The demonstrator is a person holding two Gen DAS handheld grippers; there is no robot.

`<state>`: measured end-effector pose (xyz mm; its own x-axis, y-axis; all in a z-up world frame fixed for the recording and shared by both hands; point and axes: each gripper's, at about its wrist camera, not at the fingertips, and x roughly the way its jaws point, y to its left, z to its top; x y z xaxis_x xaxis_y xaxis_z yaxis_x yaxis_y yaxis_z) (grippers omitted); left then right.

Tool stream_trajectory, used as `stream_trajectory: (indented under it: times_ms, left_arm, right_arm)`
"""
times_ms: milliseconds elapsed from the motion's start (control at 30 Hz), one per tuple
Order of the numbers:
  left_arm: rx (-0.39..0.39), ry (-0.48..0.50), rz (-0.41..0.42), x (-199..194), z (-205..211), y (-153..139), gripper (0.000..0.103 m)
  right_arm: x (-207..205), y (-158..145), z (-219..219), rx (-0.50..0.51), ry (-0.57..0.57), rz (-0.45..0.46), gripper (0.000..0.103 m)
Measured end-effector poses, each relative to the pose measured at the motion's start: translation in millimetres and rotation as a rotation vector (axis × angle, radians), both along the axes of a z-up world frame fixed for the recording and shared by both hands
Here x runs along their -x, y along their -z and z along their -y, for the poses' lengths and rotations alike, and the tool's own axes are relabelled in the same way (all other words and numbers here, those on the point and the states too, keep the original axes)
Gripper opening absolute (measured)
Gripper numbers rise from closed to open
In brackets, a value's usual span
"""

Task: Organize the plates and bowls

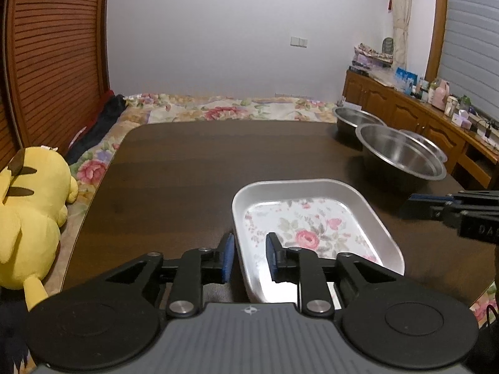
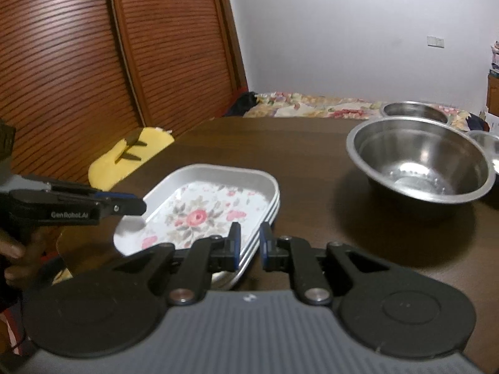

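Observation:
A stack of white rectangular plates with a rose pattern (image 1: pixel 312 215) (image 2: pixel 199 208) lies on the dark wooden table (image 1: pixel 187 168). My left gripper (image 1: pixel 249 257) is open and straddles the stack's near left rim, one pad outside and one inside. My right gripper (image 2: pixel 249 243) straddles the stack's right rim with a narrow gap between its pads; it also shows in the left wrist view (image 1: pixel 436 205). A large steel bowl (image 1: pixel 402 152) (image 2: pixel 421 162) stands to the right, with two more steel bowls behind it (image 1: pixel 355 118) (image 2: pixel 414 110).
A yellow plush toy (image 1: pixel 28 215) lies on the flowered bedding (image 1: pixel 218 109) left of the table. A wooden cabinet with bottles (image 1: pixel 436 109) runs along the right. Slatted wooden doors (image 2: pixel 78 62) stand on the left.

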<state>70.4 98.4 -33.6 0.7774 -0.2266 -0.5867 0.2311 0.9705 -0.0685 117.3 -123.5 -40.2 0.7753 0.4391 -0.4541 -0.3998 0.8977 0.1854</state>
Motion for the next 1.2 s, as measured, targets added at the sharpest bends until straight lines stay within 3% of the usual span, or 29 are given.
stream_trajectory:
  times_ms: [433,667,700,733,800,1200]
  left_arm:
    - [0.010,0.069,0.080,-18,44,-21,0.060]
    - [0.016,0.116,0.099,-38,82,-29,0.061]
    - [0.018,0.120,0.100,-42,88,-30,0.061]
    - [0.019,0.123,0.103,-45,93,-31,0.061]
    - [0.009,0.127,0.111,-50,103,-32,0.061]
    - [-0.008,0.170,0.077,-79,154,-26,0.061]
  right_arm:
    - [0,-27,54,-0.026,0.145,0.114,0.014]
    - [-9,-26,94,-0.024,0.269,0.162,0.016]
    - [-10,-25,100,-0.024,0.284,0.169,0.023]
    - [-11,-25,104,-0.024,0.299,0.177,0.040]
    - [-14,-21,114,-0.029,0.331,0.195,0.050]
    - [-46,8,148,-0.047,0.378,0.146,0.050]
